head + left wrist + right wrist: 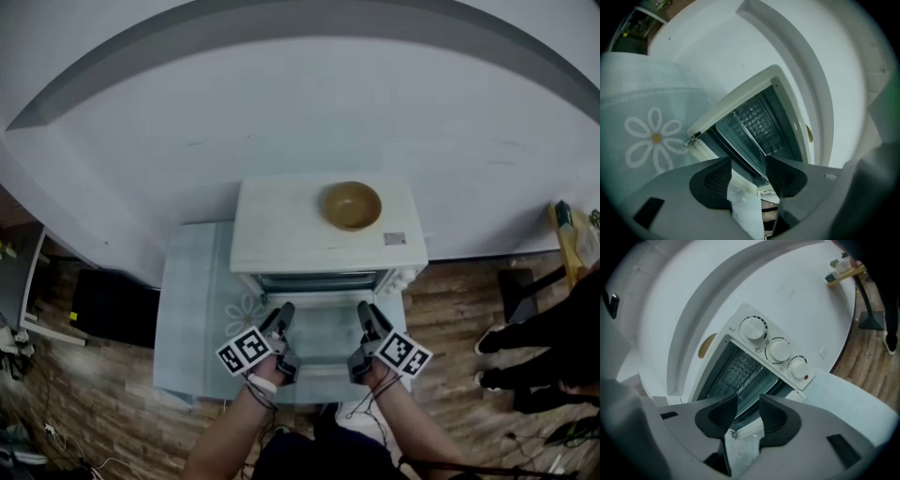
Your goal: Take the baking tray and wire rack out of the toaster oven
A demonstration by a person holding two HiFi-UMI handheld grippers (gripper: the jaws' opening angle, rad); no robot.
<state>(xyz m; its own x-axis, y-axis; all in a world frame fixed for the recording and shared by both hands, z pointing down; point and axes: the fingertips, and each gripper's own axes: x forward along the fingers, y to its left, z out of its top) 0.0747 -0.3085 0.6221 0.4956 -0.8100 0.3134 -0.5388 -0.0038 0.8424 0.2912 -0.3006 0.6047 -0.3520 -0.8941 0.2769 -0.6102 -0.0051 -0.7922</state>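
Jaws apart and empty — left gripper (748,159), right gripper (748,397), facing open toaster oven (281,230)

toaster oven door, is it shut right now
No, the toaster oven has its door folded down flat in front, leaving the inside open to view.

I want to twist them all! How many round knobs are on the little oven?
3, in a row on the toaster oven's panel, seen in the right gripper view: upper-left knob, middle knob, lower-right knob beside a red dot. None looks hidden.
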